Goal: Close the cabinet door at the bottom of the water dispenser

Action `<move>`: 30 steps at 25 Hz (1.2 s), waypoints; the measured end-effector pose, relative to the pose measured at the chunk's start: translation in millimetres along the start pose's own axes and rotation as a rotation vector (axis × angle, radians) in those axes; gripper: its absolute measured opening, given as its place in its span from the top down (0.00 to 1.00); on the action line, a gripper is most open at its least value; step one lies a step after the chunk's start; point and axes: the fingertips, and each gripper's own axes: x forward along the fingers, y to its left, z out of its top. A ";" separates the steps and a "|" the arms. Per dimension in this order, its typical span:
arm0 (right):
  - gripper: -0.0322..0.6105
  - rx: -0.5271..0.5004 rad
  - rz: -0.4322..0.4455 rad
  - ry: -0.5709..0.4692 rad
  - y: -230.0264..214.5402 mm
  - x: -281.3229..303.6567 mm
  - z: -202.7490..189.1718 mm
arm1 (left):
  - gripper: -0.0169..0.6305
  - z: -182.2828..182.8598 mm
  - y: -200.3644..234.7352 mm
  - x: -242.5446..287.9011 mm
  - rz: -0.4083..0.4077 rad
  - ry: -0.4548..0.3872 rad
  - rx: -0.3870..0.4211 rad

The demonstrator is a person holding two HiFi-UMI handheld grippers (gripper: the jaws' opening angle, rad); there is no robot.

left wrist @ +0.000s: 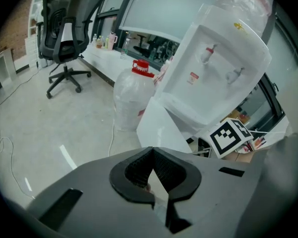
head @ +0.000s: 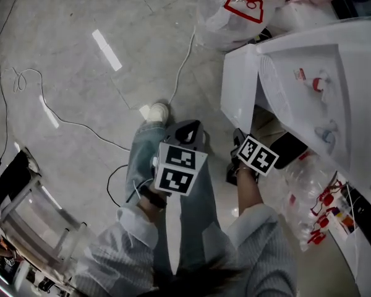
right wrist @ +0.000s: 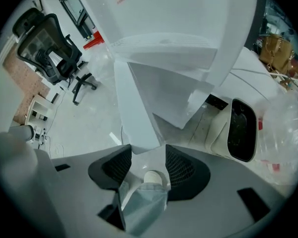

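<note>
The white water dispenser [head: 315,85] stands at the right, tilted in the wide-angle views. Its bottom cabinet door [head: 238,91] hangs open toward the floor side. In the right gripper view the door [right wrist: 133,105] runs down to just beyond my right gripper [right wrist: 148,155], whose jaws stand apart with nothing gripped. My right gripper [head: 238,138] hovers just below the door's edge. My left gripper [head: 187,129] is held over the person's leg, away from the door; its pads [left wrist: 139,165] meet at the tip, empty. The dispenser [left wrist: 216,66] and door [left wrist: 161,128] lie ahead of it.
A large water bottle [left wrist: 131,95] with a red cap stands left of the dispenser, an office chair [left wrist: 64,33] beyond. Cables [head: 49,110] trail over the floor. Plastic bags [head: 247,5] lie behind; a white appliance [right wrist: 236,130] and clear bottle [head: 309,187] sit at the right.
</note>
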 end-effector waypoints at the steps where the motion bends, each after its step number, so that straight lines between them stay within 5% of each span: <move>1: 0.61 0.005 -0.007 -0.004 -4.6 -0.1 2.0 | 0.96 -0.6 -1.3 0.4 -0.004 0.006 0.009; 10: 0.63 0.112 -0.070 -0.021 -33.2 4.3 9.3 | 0.96 11.7 -0.3 9.3 -0.027 0.007 0.056; 13: 0.75 0.091 -0.104 -0.047 -39.4 5.5 16.3 | 0.96 11.0 0.1 12.8 -0.030 0.011 0.054; 30: 0.77 -0.036 -0.211 -0.146 -94.0 2.3 58.7 | 0.96 0.7 -3.1 26.5 -0.020 0.002 0.022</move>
